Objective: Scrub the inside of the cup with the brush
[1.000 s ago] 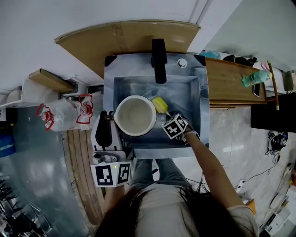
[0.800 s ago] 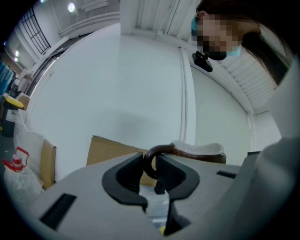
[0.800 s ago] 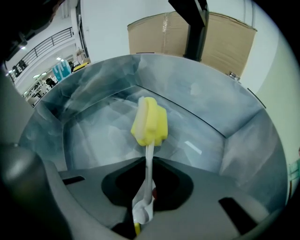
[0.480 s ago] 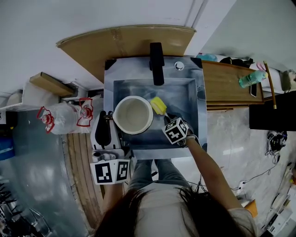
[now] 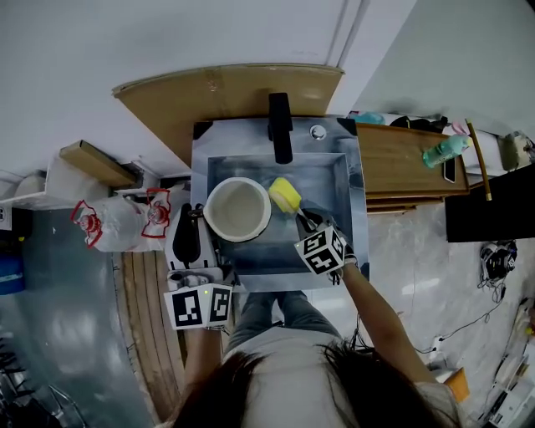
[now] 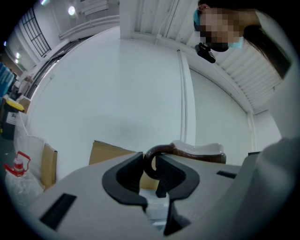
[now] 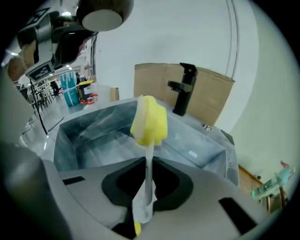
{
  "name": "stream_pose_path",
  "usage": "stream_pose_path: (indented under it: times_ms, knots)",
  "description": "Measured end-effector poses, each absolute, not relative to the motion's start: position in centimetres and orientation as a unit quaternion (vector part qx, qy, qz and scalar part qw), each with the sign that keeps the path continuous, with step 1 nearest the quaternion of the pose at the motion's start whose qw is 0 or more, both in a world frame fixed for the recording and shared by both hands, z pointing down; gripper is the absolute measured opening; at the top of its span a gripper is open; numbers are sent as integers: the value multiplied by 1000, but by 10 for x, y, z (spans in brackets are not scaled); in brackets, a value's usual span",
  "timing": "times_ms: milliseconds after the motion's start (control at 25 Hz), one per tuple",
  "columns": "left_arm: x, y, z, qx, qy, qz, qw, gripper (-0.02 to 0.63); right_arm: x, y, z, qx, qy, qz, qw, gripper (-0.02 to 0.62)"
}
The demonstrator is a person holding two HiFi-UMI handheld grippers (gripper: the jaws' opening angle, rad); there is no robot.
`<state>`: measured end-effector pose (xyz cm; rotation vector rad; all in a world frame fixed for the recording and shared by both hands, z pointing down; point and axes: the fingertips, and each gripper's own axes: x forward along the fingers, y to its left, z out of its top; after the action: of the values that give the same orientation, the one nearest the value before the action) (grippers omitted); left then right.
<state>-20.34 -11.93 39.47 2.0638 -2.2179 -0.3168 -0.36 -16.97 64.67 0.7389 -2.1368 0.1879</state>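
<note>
The cup (image 5: pixel 237 209), white inside and brown outside, hangs over the steel sink (image 5: pixel 338 185) with its mouth facing up. My left gripper (image 5: pixel 197 217) is shut on its brown handle (image 6: pixel 152 156), and the rim (image 6: pixel 201 151) shows just beyond the jaws. My right gripper (image 5: pixel 306 221) is shut on the clear stem (image 7: pixel 148 173) of the brush. The brush's yellow sponge head (image 5: pixel 286 195) stands outside the cup, beside its right rim. From the right gripper view the sponge head (image 7: pixel 149 121) points over the sink basin, and the cup (image 7: pixel 100 12) shows at the top left.
A black faucet (image 5: pixel 279 127) stands at the back of the sink. A wooden counter (image 5: pixel 399 167) to the right carries a green bottle (image 5: pixel 441 151). A plastic bag with red print (image 5: pixel 117 219) lies on the left. A curved wooden board (image 5: pixel 226 90) lies behind the sink.
My right gripper has drawn back a little toward the person, with the brush still in it. The sponge head stays beside the cup's rim. The cup has hardly moved.
</note>
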Motion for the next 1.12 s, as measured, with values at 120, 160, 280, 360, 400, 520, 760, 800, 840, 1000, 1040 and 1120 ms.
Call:
stream_pose_path:
  times_ms: [120, 160, 280, 360, 400, 520, 760, 800, 840, 1000, 1040, 1120]
  knots:
    - [-202, -116, 391, 678, -726, -103, 43, 83, -2, -169, 625, 301, -859, 63, 408, 55]
    - [-201, -115, 389, 679, -726, -102, 41, 83, -2, -169, 619, 304, -861, 59, 404, 55]
    - [-201, -112, 385, 681, -725, -102, 35, 83, -1, -170, 598, 312, -865, 43, 391, 55]
    - [-201, -110, 382, 681, -724, -102, 31, 83, -1, -171, 583, 317, -869, 33, 379, 55]
    - [-202, -109, 382, 681, -724, -102, 30, 83, -1, -171, 576, 319, -871, 28, 373, 55]
    - [-203, -106, 378, 683, -723, -101, 24, 83, -2, -170, 551, 321, -877, 10, 356, 55]
    - [-203, -105, 374, 686, -721, -93, 15, 83, -1, -169, 504, 320, -888, -26, 331, 55]
    - [-203, -105, 373, 687, -720, -92, 13, 83, -1, -169, 495, 320, -888, -35, 328, 55]
    - [-202, -105, 372, 689, -719, -90, 11, 83, 0, -168, 487, 320, -889, -45, 325, 55]
    - [-199, -108, 369, 693, -715, -88, 5, 83, 2, -169, 455, 318, -890, -83, 316, 55]
    - [-198, -109, 369, 694, -714, -87, 4, 83, 2, -169, 449, 318, -890, -92, 314, 55]
    - [-197, -112, 368, 697, -712, -86, 2, 83, 1, -170, 436, 318, -889, -110, 310, 55]
